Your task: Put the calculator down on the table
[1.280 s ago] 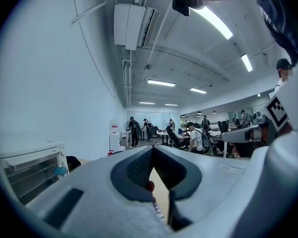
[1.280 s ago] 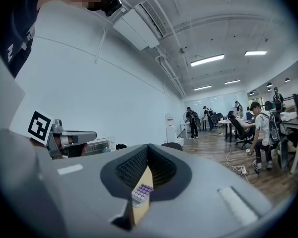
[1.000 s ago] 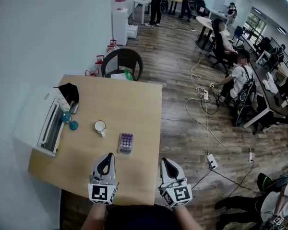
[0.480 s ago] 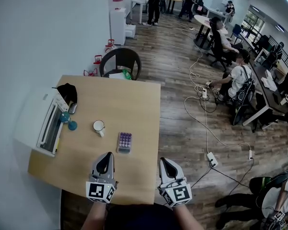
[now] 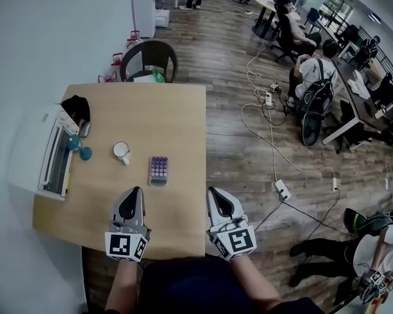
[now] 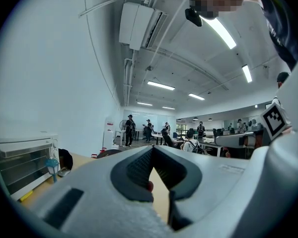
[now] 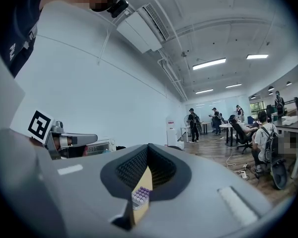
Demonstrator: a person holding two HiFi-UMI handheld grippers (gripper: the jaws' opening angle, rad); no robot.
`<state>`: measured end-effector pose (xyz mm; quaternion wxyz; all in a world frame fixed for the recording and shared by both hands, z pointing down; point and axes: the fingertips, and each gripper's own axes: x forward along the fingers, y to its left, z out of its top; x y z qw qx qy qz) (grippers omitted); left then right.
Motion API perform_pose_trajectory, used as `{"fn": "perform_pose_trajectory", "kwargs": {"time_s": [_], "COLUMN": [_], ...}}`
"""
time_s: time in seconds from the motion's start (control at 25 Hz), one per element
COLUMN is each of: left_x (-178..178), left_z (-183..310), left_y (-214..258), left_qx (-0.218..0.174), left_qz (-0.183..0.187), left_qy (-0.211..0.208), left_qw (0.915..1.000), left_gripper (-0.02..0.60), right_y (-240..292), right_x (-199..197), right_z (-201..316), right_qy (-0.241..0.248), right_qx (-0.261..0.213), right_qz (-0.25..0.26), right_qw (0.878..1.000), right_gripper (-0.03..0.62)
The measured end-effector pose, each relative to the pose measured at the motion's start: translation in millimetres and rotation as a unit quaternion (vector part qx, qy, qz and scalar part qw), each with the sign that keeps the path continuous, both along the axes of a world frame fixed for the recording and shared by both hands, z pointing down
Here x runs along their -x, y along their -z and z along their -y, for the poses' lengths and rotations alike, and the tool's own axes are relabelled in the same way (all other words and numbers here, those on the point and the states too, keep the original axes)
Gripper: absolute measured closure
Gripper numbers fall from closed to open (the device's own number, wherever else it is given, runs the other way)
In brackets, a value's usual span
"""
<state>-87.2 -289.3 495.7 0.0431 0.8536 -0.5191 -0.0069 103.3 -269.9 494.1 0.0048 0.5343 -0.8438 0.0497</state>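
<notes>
On the wooden tabletop point(image 5: 177, 110) nothing has shifted in the last second: the calculator point(image 5: 158, 169) still lies flat near the mug point(image 5: 121, 150), well apart from the left gripper point(image 5: 135, 191) and right gripper point(image 5: 213, 193), both waiting at the near edge with jaws closed on nothing, so the putting-down looks finished.
</notes>
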Motion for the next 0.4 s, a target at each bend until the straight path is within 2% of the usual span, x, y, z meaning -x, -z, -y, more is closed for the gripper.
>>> {"fn": "perform_pose_trajectory", "kwargs": {"time_s": [0.4], "left_x": [-4], "left_z": [-4], "left_y": [-11], "left_qx": [0.019], "left_qz": [-0.004], "left_qy": [-0.003], "left_qw": [0.9998], "left_gripper": [0.583], "right_y": [-6], "right_x": [-4], "right_z": [-7], "right_qy": [0.005], "right_qx": [0.01], "right_qz": [-0.002], "right_qw": [1.0], "right_gripper": [0.583]}}
